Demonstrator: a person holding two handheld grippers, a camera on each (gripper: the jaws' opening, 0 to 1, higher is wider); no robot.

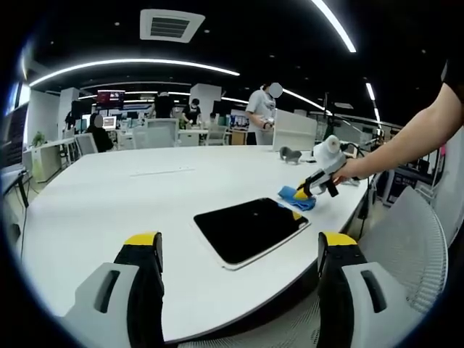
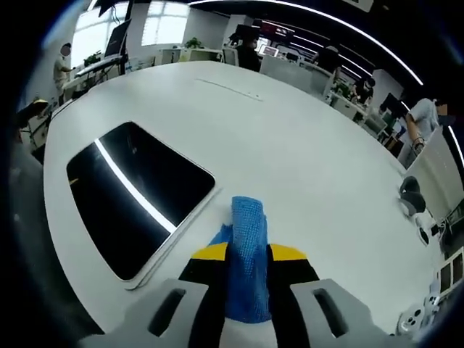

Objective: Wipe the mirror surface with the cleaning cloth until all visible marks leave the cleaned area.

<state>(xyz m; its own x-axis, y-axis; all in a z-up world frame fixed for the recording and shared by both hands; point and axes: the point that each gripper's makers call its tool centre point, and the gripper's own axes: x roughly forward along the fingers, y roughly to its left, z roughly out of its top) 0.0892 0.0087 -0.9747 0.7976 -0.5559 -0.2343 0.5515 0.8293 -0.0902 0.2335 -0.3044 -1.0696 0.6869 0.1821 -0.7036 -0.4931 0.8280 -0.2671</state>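
On white table (image 1: pixel 109 210), near its curved front edge: mirror (image 1: pixel 250 230), lying flat, dark glass with pale rim, rounded corners, reflecting a ceiling light strip in right gripper view (image 2: pixel 138 192). No marks made out on the glass at this size. Just off mirror's far corner: blue cleaning cloth (image 1: pixel 297 197), resting on tabletop, touching or nearly touching the rim; can't tell which from left gripper view. From right gripper view, cloth (image 2: pixel 248 254) runs up between the yellow-tipped jaws as a folded strip, loose end draped toward the mirror edge but short of the glass. Right gripper (image 2: pixel 248 250) clamped on that cloth, jaws pressed to it on both sides; same gripper seen from left gripper view (image 1: pixel 317 181), held by a person's hand (image 1: pixel 350 170), bare forearm coming in from the right, tips down at the cloth. Left gripper (image 1: pixel 243 250) spread wide, nothing between the jaws, held low over table's near edge, well apart from mirror, pointing at it. Beyond the cloth: small grey object (image 1: pixel 290 154) on the table, white panel (image 1: pixel 293 130) standing behind it. Mesh-back chair (image 1: pixel 409 239) at right by the table edge. Background: open office, desks, monitors, several people standing and seated, ceiling light strips, square ceiling vent (image 1: pixel 171 25).
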